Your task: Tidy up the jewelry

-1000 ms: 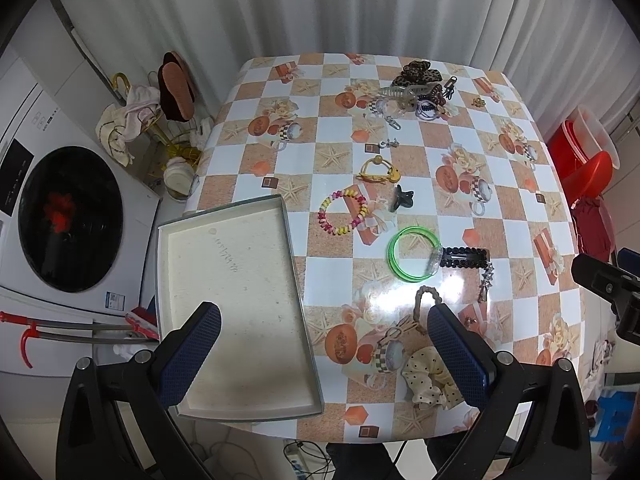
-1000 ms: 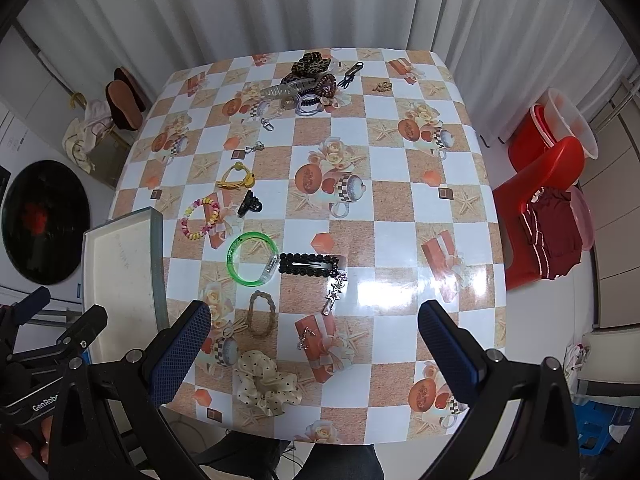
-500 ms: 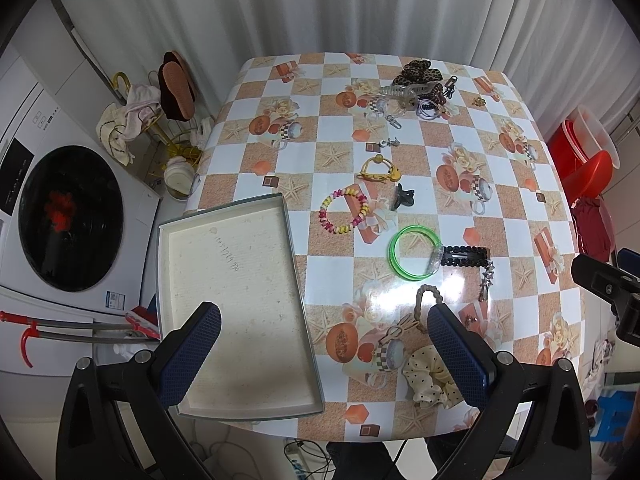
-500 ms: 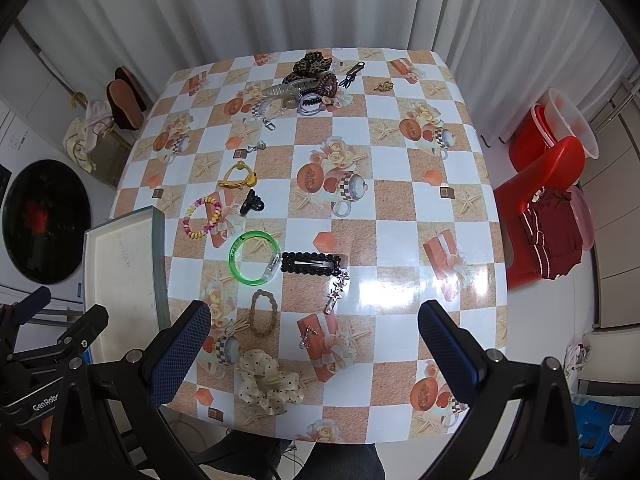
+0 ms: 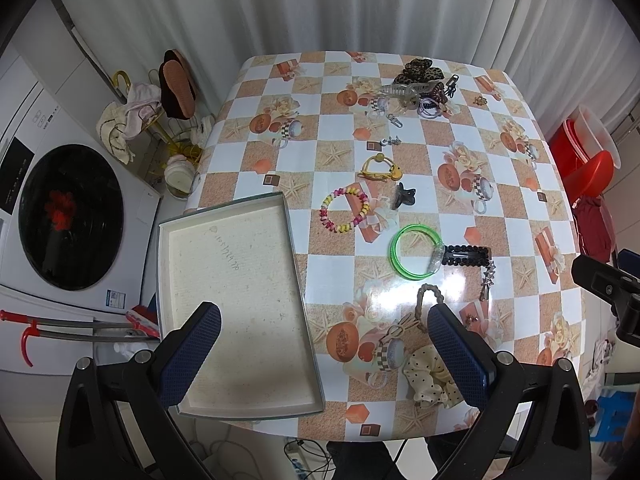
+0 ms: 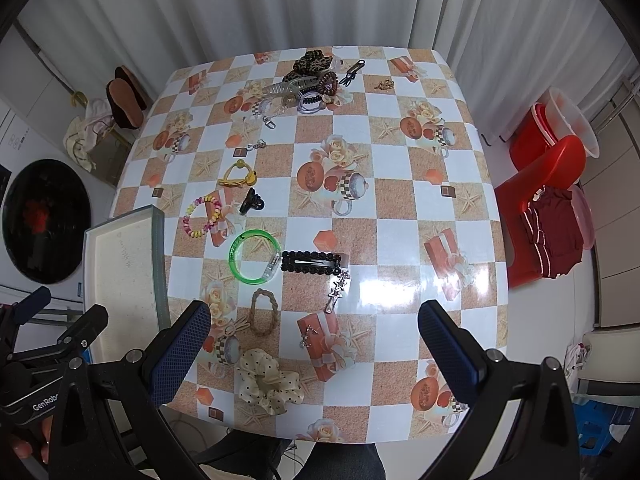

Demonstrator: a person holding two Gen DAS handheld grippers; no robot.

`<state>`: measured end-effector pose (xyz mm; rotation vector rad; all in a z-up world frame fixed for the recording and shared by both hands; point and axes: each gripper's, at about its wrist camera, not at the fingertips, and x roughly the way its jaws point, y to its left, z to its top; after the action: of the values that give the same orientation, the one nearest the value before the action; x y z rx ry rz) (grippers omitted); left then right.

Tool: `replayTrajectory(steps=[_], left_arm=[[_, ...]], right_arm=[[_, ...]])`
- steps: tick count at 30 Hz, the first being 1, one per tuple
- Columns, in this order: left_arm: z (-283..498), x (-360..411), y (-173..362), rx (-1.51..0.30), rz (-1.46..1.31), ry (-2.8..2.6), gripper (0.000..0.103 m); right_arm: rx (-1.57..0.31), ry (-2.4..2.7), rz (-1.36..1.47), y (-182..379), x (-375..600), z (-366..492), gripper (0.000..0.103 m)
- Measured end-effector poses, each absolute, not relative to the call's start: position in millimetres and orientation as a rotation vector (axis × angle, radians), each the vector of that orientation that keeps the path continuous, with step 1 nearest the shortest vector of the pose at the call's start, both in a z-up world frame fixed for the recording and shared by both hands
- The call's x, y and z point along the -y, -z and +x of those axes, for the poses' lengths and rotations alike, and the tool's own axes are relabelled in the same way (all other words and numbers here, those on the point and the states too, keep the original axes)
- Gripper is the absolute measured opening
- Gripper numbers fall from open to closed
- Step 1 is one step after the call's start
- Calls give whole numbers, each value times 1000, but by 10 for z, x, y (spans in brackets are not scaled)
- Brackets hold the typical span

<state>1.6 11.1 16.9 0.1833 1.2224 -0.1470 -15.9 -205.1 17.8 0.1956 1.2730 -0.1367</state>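
Jewelry and hair accessories lie scattered across a table (image 6: 400,240) covered in a checked orange-and-white oilcloth. Near the middle of the spread, a green bangle (image 6: 253,255) (image 5: 416,251) lies flat, touching the end of a black beaded hair clip (image 6: 311,262) (image 5: 466,256). A small silver star charm (image 6: 338,290) trails from the clip's other end. Toward the far side from the bangle sit a pink-and-yellow beaded bracelet (image 6: 202,216) (image 5: 344,214), a small black claw clip (image 6: 251,201) (image 5: 404,196) and a yellow hair tie (image 6: 238,174) (image 5: 380,167). On the near side lie a braided tan loop (image 6: 263,311) (image 5: 429,300) and a cream polka-dot scrunchie (image 6: 268,386) (image 5: 430,378). A heap of hair clips and ties (image 6: 310,80) (image 5: 418,88), including a leopard-print one, is at the far edge.

A shallow white tray (image 5: 236,312) (image 6: 120,280) with nothing in it rests on the table's left edge, overhanging it.

The left gripper (image 5: 324,352) hangs above the tray and table's near edge, jaws spread wide, holding nothing. The right gripper (image 6: 314,356) is above the near edge, jaws equally wide and empty.

Beside the table stand a front-loading washing machine (image 5: 68,216) on the left and a red plastic chair (image 6: 548,200) on the right.
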Motion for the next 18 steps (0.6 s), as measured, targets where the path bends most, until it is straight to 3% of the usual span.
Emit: replayTrajectory(steps=[18], left_arm=[[24, -102, -159, -1222, 187, 150, 103]], right_arm=[[-1273, 136, 196, -175, 2048, -162, 103]])
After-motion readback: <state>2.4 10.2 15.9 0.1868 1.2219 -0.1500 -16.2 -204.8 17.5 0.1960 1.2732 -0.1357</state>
